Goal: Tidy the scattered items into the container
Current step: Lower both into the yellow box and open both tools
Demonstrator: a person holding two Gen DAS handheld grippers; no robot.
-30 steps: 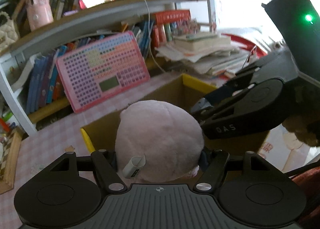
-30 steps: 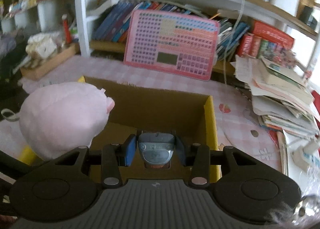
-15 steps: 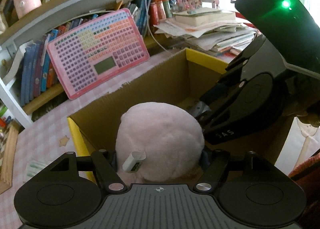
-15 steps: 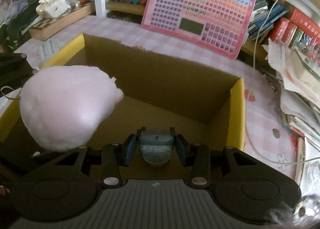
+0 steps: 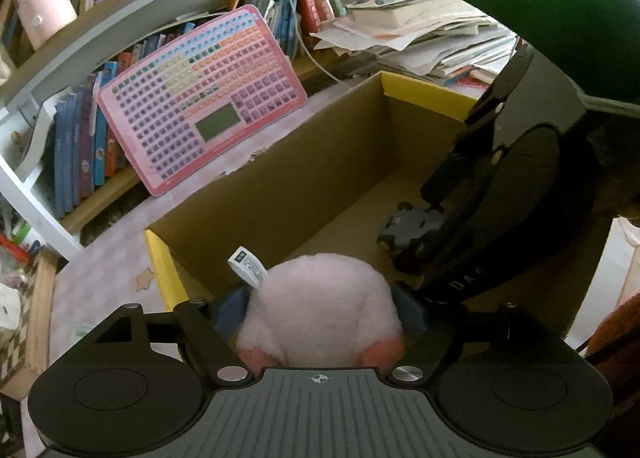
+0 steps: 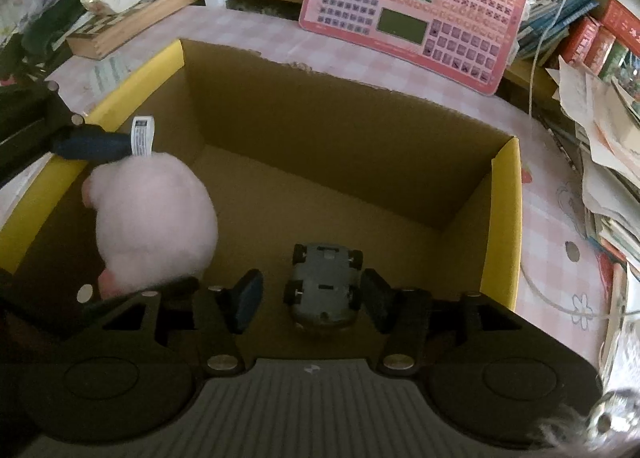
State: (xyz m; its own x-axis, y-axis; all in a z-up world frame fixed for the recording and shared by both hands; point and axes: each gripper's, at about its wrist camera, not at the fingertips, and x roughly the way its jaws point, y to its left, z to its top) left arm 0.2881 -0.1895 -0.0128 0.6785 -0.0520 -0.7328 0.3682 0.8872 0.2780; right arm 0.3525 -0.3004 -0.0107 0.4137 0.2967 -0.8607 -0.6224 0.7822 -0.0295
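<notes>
An open cardboard box [image 6: 502, 218] with yellow rims fills both views. My left gripper [image 5: 320, 306] reaches into its left end, jaws opening. A pink plush toy [image 5: 320, 306] sits loosely between them, tipped forward with its white label [image 5: 248, 268] up. From the right wrist view, the plush [image 6: 156, 218] is low against the box's left wall, with one blue finger [image 6: 92, 146] at its top. My right gripper [image 6: 312, 288] is also opening. A grey toy car [image 6: 324, 282] lies wheels-up on the box floor between its pads, with a clear gap on the left. The car [image 5: 404, 226] also shows in the left wrist view.
A pink key-grid toy pad [image 6: 416, 6] leans on the bookshelf behind the box. Stacked papers and books [image 6: 612, 130] crowd the right side, with a white cable [image 6: 536, 42] hanging down. A wooden chessboard case [image 6: 132, 22] lies at the far left on the pink checked cloth.
Both grippers have sunk into the box. The right jaws have spread and the car now lies free on the box floor. The plush has tipped forward and slid lower between the left fingers.
</notes>
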